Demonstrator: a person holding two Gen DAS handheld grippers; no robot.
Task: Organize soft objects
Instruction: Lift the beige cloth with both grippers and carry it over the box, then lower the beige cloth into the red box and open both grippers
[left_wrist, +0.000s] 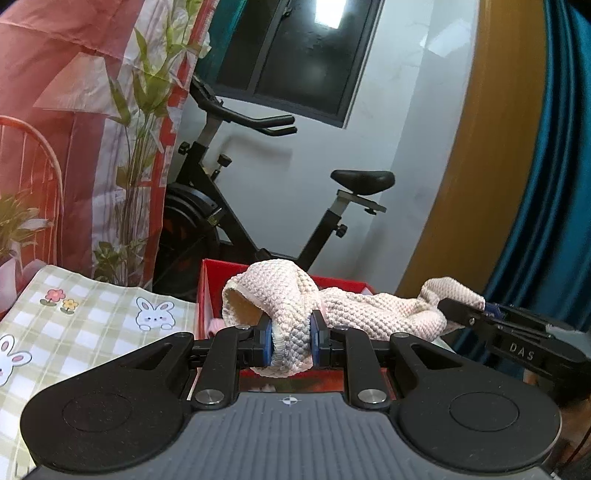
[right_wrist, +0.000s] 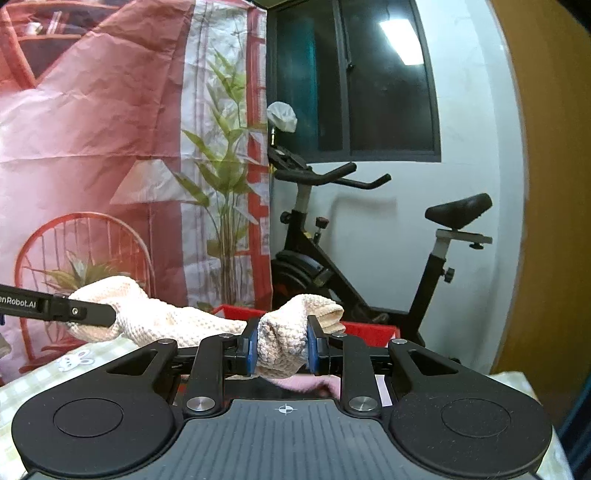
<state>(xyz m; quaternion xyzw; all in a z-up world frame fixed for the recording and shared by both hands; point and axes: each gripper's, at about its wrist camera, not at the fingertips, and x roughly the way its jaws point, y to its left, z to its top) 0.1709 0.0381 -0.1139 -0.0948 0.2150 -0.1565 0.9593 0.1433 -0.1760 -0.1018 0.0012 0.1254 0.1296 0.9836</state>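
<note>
- Background: white wall with a dark-framed window, a black exercise bike standing in front of it, and a red-and-white printed backdrop showing a bamboo plant and a wire chair on the left.
- Work surface: table covered by a green checked tablecloth printed with rabbits and flowers.
- Container: a red box stands at the far edge of the tablecloth, between the table and the bike; a small pink item lies inside it, too hidden to identify.
- Task item: a cream knitted cloth is stretched between the two grippers, held clear of the table above the red box.
- Left gripper: blue pads pressed onto a bunched end of the knitted cloth; the fabric fills the gap between them and folds upward into a loop.
- Right gripper: blue pads pinching the opposite bunched end of the same cloth; a folded corner sticks out above the right pad.
- Cross-view: each camera shows the other gripper's black fingers clamped on the far end of the cloth, which sags slightly in the middle.
</note>
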